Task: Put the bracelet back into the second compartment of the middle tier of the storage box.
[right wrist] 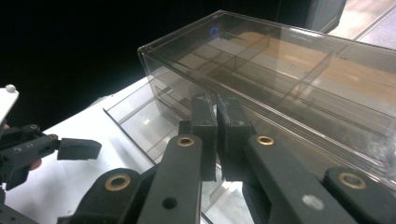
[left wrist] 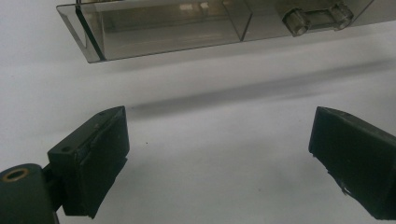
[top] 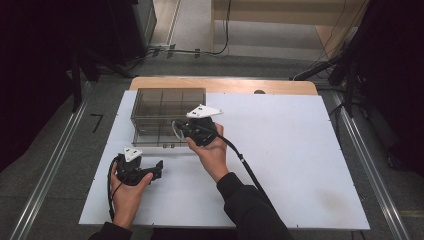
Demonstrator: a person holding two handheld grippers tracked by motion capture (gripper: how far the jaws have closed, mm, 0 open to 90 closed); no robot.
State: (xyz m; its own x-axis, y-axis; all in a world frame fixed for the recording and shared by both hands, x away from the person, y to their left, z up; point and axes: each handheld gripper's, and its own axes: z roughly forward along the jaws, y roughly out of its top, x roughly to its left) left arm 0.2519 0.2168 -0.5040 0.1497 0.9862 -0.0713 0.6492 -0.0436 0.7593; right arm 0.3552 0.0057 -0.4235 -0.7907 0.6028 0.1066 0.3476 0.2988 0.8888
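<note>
Smoky clear plastic makes up the box (top: 167, 116), which sits at the far left of the white table (top: 290, 150), its lid raised above the divided tray. Right gripper (right wrist: 215, 114) has its jaws pressed together at the lid's front edge. Left gripper (left wrist: 219, 158), jaws wide apart, rests on the table near the box's front.

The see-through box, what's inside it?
Inside the see-through box I can see divider walls splitting it into compartments, and those look empty. The right gripper, jaws shut, hides part of the front, so I can't tell what lies there.
</note>
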